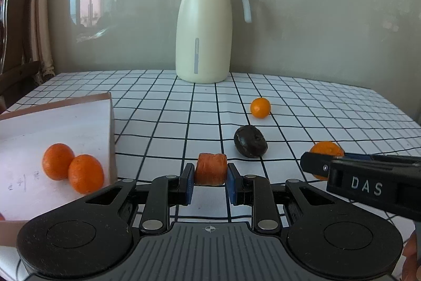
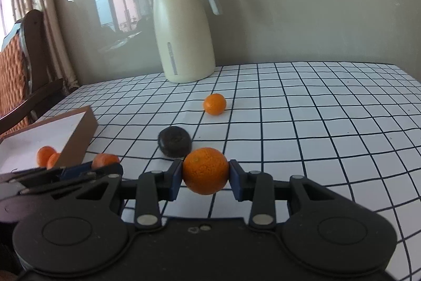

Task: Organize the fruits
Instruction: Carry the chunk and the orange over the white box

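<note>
Both pickups look done. The left tongs (image 1: 210, 175) clench a stubby, rough orange fruit piece (image 1: 211, 168); the right tongs (image 2: 205, 175) clench a round, dimpled mandarin (image 2: 205, 170), both above the checked desk (image 2: 315, 123). Next, I judge, comes carrying them to the shallow cardboard box (image 1: 79, 117) holding two mandarins (image 1: 72, 167).

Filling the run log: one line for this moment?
left gripper: shut on carrot piece | right gripper: shut on orange | box: two oranges | table: one orange, one dark fruit
</note>
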Motion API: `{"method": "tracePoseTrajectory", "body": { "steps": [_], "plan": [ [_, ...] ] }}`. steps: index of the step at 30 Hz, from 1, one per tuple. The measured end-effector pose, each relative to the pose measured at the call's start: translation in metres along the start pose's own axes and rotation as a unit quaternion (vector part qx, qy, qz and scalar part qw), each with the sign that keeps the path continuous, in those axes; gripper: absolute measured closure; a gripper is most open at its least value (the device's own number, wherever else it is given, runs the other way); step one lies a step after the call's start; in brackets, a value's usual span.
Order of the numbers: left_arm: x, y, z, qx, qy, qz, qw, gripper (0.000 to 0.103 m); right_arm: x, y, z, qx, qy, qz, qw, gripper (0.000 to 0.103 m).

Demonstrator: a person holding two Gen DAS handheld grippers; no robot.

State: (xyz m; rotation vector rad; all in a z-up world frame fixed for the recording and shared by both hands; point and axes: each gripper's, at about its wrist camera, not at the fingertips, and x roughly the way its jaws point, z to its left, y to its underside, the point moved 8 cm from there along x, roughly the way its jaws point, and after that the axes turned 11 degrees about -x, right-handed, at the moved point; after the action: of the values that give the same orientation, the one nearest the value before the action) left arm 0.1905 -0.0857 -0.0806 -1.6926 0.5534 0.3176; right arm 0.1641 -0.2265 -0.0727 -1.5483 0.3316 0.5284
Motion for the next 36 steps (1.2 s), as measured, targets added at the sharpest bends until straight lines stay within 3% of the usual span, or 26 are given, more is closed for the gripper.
{"method": "tracePoseTrajectory", "body": {
  "steps": [18,36],
  "plan": [
    [-0.067,-0.015,0.045,-0.002,-0.002,-0.041,0.9992,0.077,-0.047,-0.012,0.057,-0.037,-0.064,-0.039,0.996,0.074],
    [-0.102,-0.04,0.145,-0.058,-0.076,-0.092,0.9911,0.077,-0.04,-0.047,0.142,-0.056,-0.125,-0.101,0.985,0.074]
  ]
}}
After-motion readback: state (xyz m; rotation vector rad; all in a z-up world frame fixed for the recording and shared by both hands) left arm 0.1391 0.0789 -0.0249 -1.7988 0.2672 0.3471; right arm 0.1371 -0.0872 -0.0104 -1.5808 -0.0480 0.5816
